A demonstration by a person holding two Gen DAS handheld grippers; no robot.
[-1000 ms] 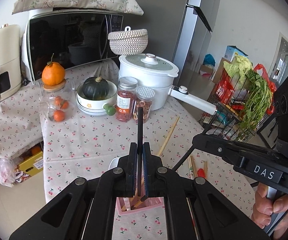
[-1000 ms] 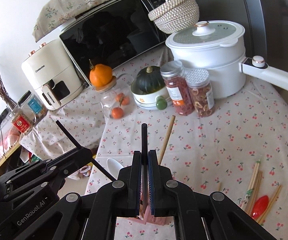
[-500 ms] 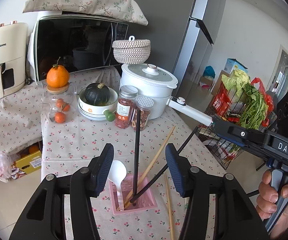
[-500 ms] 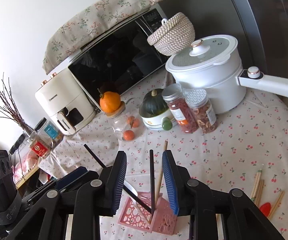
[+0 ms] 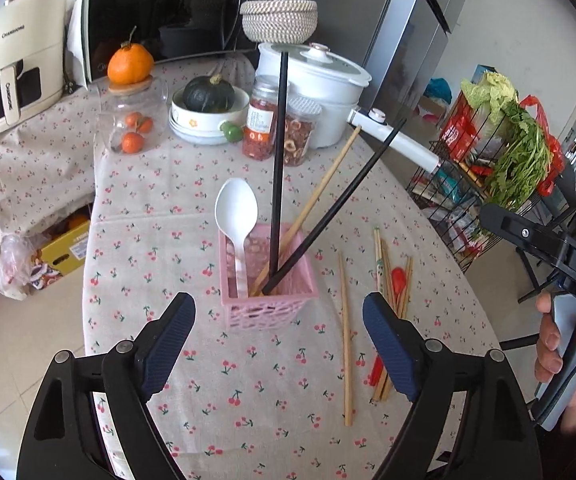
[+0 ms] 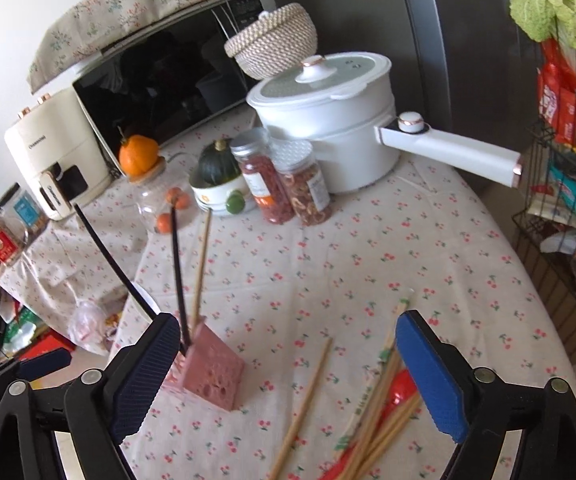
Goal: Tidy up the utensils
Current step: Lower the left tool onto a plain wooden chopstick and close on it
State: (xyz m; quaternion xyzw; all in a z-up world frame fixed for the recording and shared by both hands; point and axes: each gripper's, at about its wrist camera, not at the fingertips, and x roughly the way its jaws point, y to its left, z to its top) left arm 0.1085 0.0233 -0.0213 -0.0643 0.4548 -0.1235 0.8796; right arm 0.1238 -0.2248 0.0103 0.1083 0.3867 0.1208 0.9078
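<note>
A pink utensil holder (image 5: 265, 300) stands on the cherry-print tablecloth (image 5: 167, 208); it also shows in the right wrist view (image 6: 211, 376). In it stand two black chopsticks (image 5: 277, 168), a wooden chopstick (image 5: 312, 204) and a white spoon (image 5: 235, 212). Loose wooden chopsticks (image 5: 345, 336) and a red spoon (image 5: 399, 280) lie on the cloth to its right, also in the right wrist view (image 6: 372, 412). My left gripper (image 5: 279, 344) is open and empty, just in front of the holder. My right gripper (image 6: 288, 368) is open and empty, above the loose chopsticks.
At the back stand a white pot (image 5: 316, 80) with a long handle, two spice jars (image 5: 261, 120), a bowl with a green squash (image 5: 207, 108), a glass jar with oranges (image 5: 131, 120), a microwave (image 5: 159, 16) and an air fryer (image 5: 19, 56). A wire rack of vegetables (image 5: 500, 148) stands right of the table.
Both grippers were shut on black chopsticks over the holder, then opened and let them go into it. Both have pulled back and opened wider.
</note>
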